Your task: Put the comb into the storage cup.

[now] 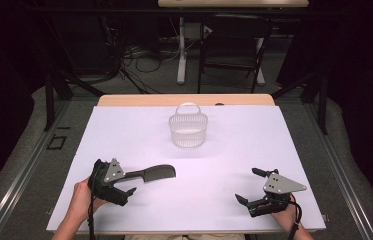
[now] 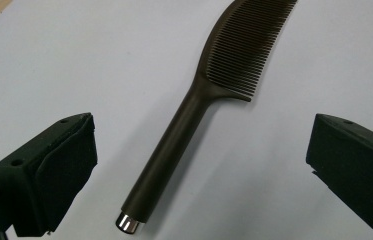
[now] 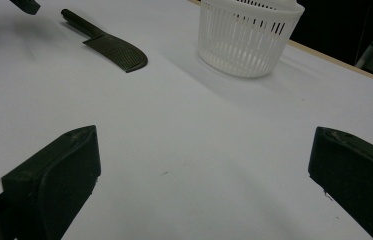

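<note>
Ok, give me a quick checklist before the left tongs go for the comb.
1. Left tongs open wide: ok.
2. Comb handle lies between the jaws, untouched: ok.
3. Comb flat on the table: ok.
4. Basket upright, apart from the comb: ok.
5. Right tongs open, off to the side: ok.
6. Basket empty: cannot tell.

A dark brown comb [image 2: 194, 107] with a shiny silver cap at its handle end lies on a pale lilac-white table cover [image 1: 234, 165]. Beyond it stands a white basket [image 1: 188, 129] with slatted walls. Both black grippers carry grey plates; the table edge is light wood.
</note>
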### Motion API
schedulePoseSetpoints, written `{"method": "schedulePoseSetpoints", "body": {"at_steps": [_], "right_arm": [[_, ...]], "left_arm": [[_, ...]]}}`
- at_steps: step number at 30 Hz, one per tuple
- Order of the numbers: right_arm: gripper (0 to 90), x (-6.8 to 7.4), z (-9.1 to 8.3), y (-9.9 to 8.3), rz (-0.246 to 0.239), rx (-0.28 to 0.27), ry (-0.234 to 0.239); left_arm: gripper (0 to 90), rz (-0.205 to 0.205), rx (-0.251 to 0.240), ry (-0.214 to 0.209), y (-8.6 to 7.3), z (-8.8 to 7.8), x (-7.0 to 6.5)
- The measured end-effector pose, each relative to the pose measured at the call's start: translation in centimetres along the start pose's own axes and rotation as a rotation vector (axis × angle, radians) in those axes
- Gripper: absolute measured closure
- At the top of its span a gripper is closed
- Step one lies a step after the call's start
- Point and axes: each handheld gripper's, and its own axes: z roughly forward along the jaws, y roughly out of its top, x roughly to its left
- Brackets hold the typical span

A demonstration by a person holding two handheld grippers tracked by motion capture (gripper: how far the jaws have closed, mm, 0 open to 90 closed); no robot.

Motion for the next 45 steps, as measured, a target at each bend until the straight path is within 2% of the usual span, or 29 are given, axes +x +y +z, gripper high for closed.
{"method": "schedulePoseSetpoints", "body": {"at_steps": [9, 12, 16, 30, 45], "right_arm": [[0.1, 0.0, 0.2, -0.1, 0.004, 0.006, 0.007], [0.1, 0.1, 0.2, 0.0, 0.003, 0.0, 0.01], [0.1, 0.0, 0.2, 0.0, 0.003, 0.004, 0.008], [0.1, 0.0, 0.2, 0.0, 0.002, 0.002, 0.009], [0.1, -0.1, 0.1, 0.0, 0.003, -0.003, 0.013]], "left_arm": [[0.4, 0.06, 0.02, -0.009, 1.6, 0.0, 1.2], [0.4, 0.071, 0.03, -0.02, 2.1, 0.2, 1.7], [0.3, 0.105, 0.047, -0.043, 2.7, 0.5, 2.0], [0.0, 0.221, 0.13, -0.077, 4.8, 1.7, 2.3], [0.3, 0.321, 0.188, -0.094, 5.9, 3.2, 2.1]]}}
